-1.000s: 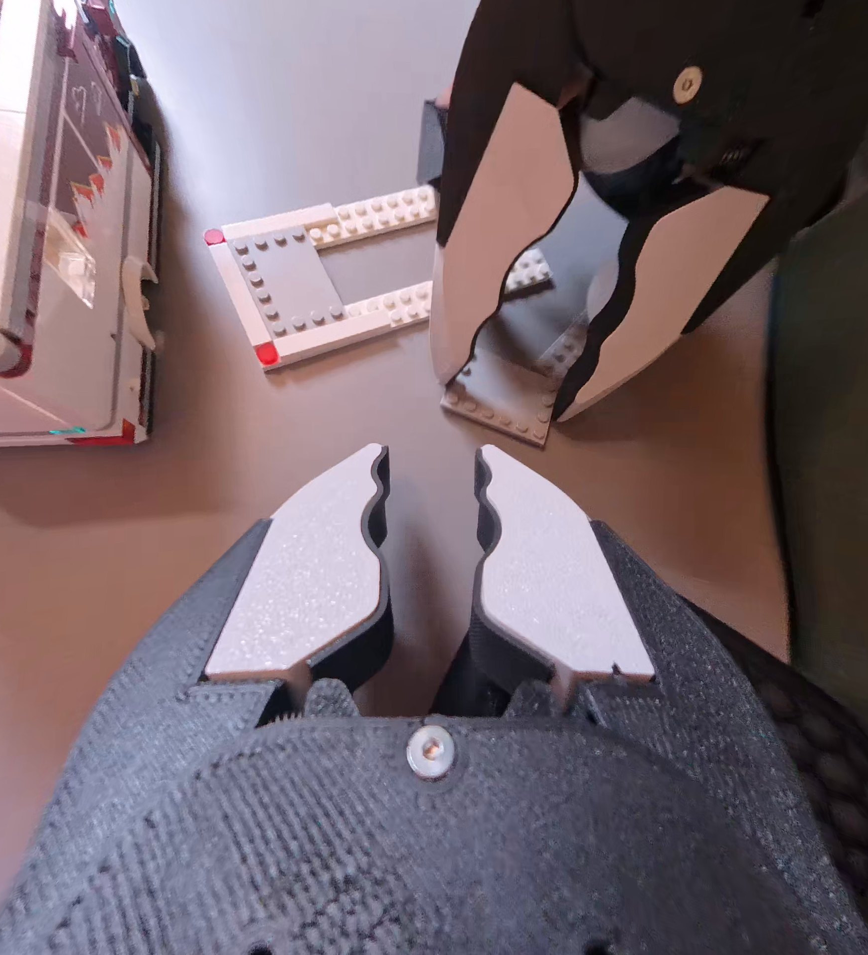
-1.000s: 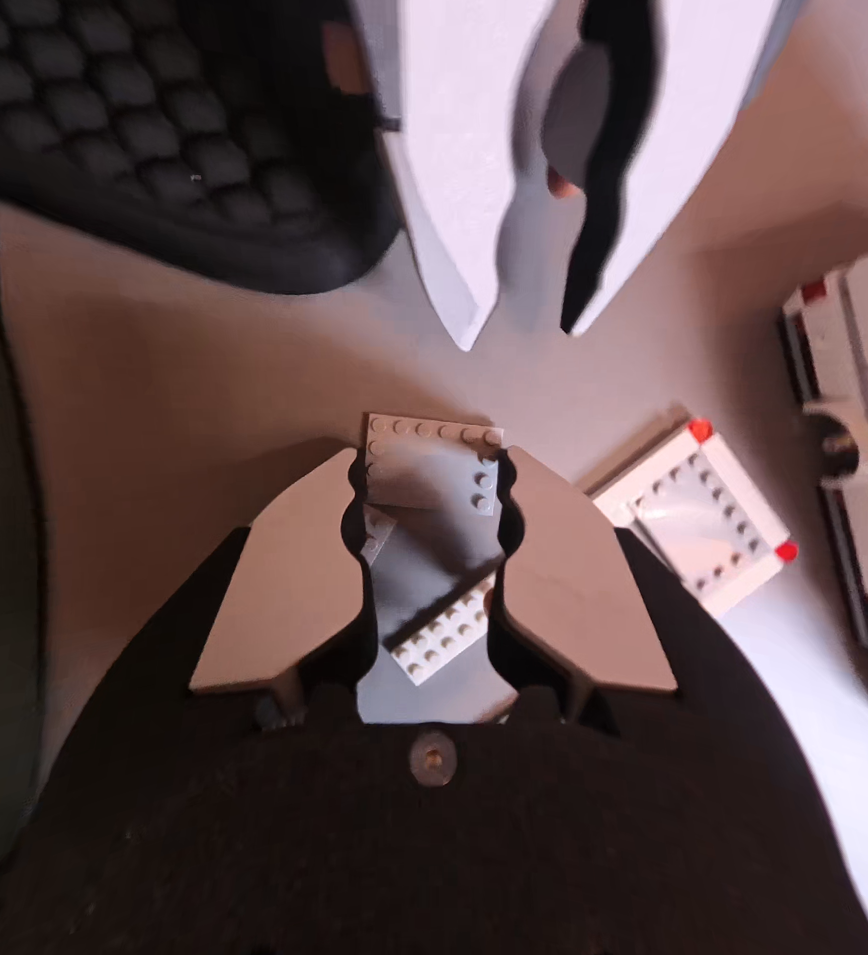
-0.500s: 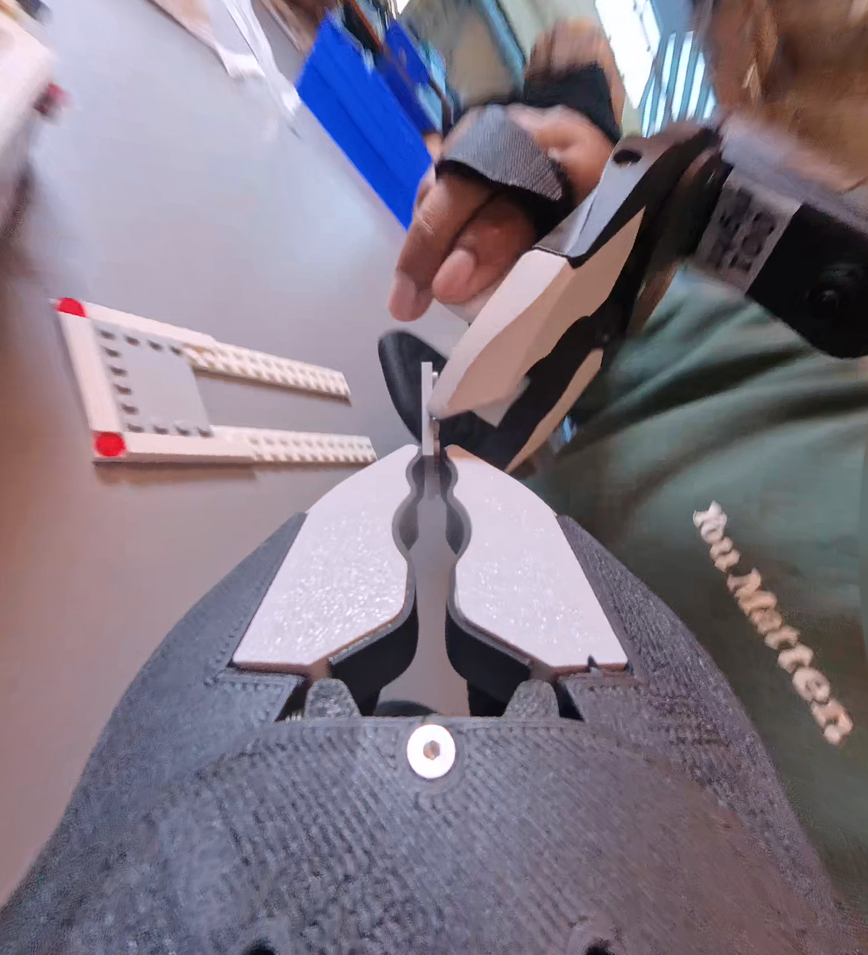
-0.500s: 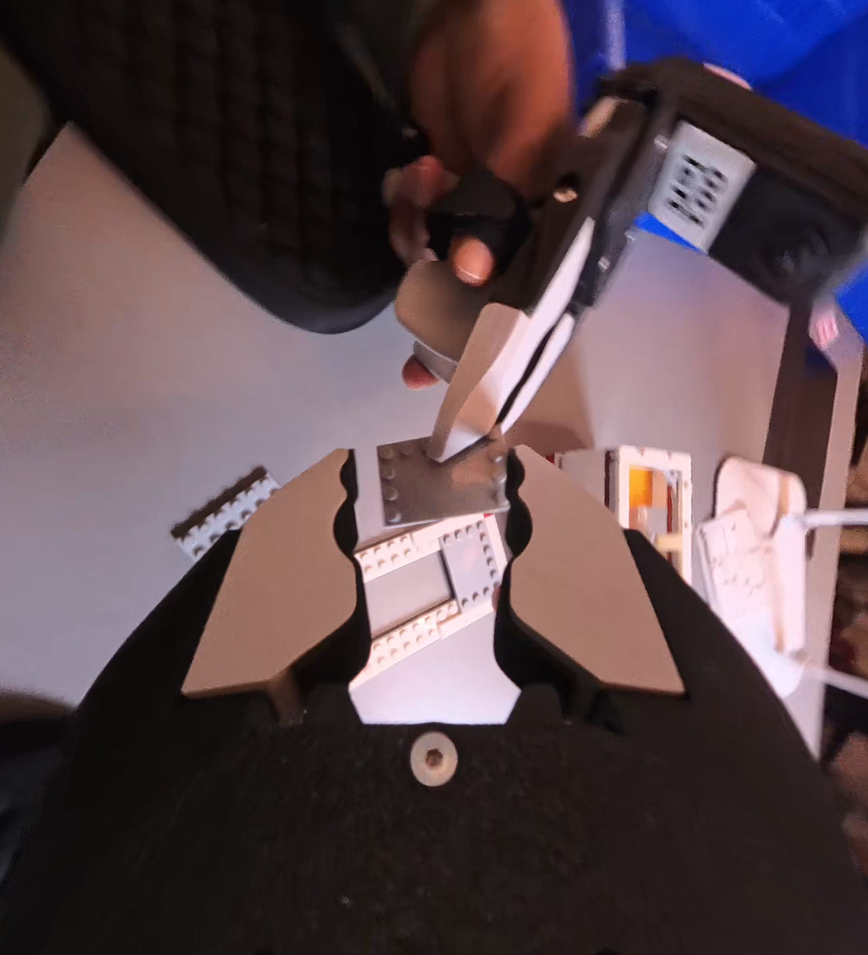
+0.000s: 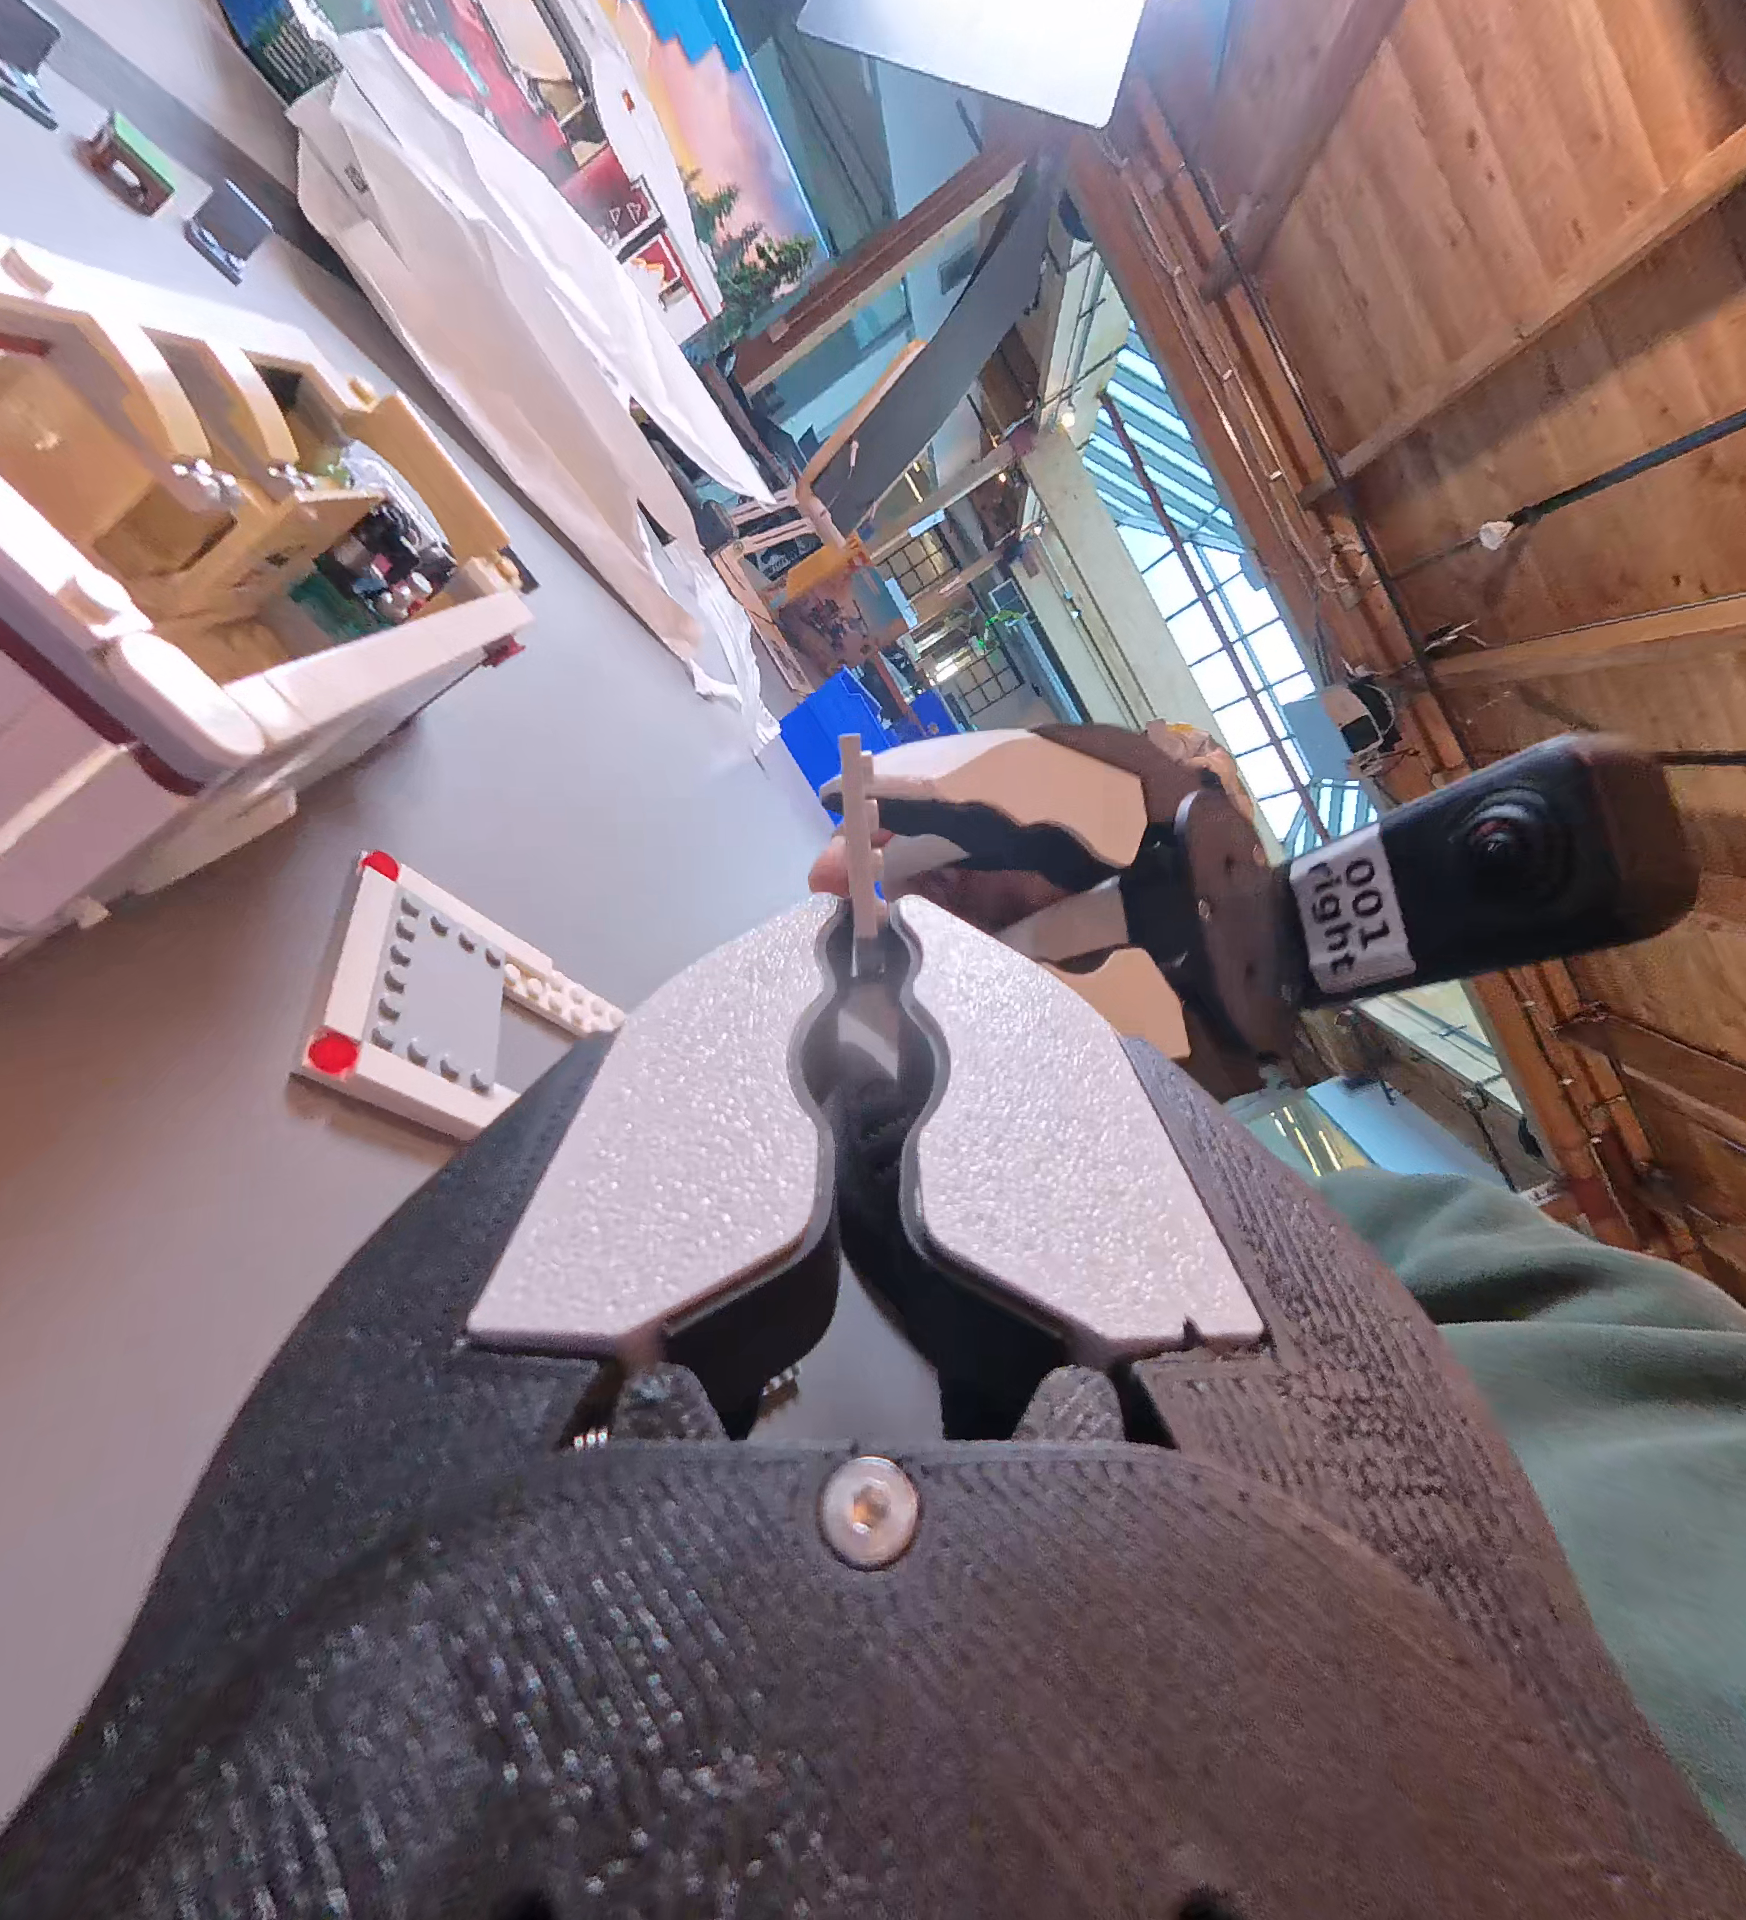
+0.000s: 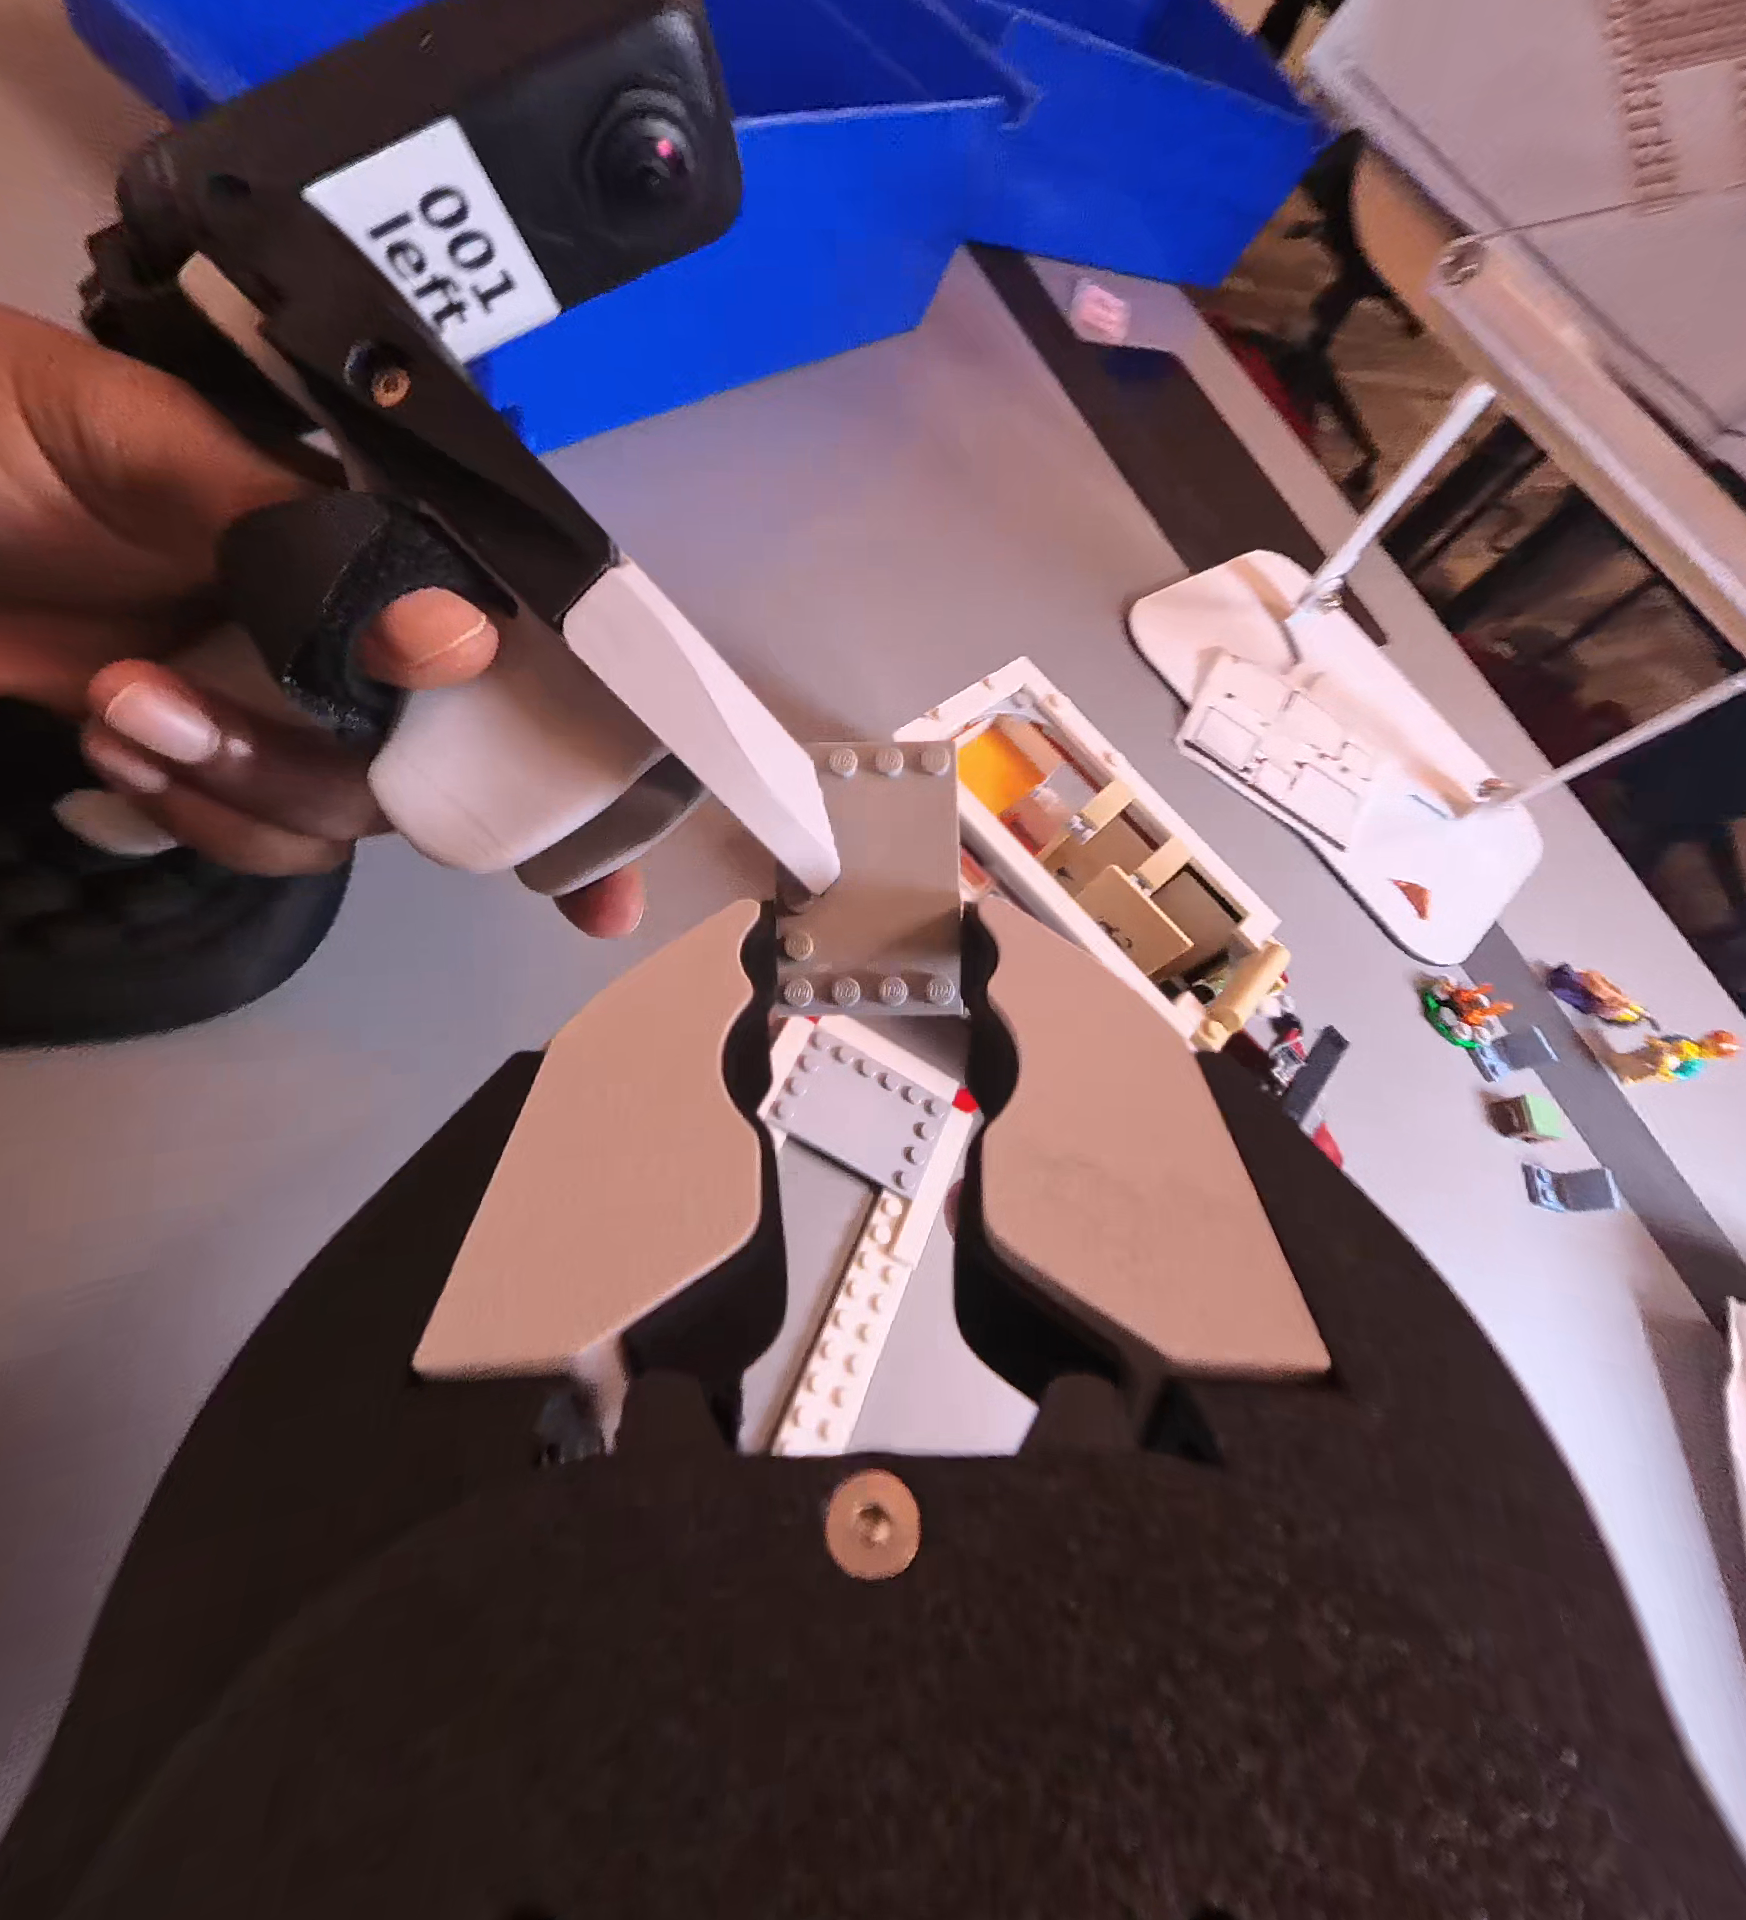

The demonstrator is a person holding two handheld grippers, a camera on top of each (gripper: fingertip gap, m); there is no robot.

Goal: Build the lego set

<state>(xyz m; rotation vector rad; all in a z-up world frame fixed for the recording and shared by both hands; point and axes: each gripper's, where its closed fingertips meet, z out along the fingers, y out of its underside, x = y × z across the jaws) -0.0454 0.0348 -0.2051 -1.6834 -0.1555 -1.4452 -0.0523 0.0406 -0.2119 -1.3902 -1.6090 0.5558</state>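
Left wrist view: the left gripper [image 5: 864, 914] has its two pale fingers nearly pressed together, pinching the lower edge of a thin grey studded plate [image 5: 861, 831] that stands edge-on and upright out of the tips. At about 2 o'clock from it, the right gripper [image 5: 879, 831] reaches in from the right side, one finger above and one below, its upper tip against the plate's edge. On the grey table [image 5: 588, 790], at 9 o'clock of the fingertips, lies a white brick frame with a grey panel and red corner studs [image 5: 412, 987]; at 10 o'clock, farther off, stands a large white and tan brick model [image 5: 173, 582].

In the right wrist view the grey studded plate [image 6: 874, 894] faces the camera, held up off the table between the right gripper's [image 6: 869, 925] tips, whose inner edges sit against its two sides; the jaws stand as wide as the plate. The left gripper [image 6: 807, 862], held by a hand [image 6: 121, 623], comes in from 10 o'clock and nips the plate's left edge. Below the plate, seen through the jaw gap, lies the white brick frame [image 6: 858, 1112]. A blue bin [image 6: 848, 208] sits at 12 o'clock, and small figures [image 6: 1575, 1029] lie at 3 o'clock.
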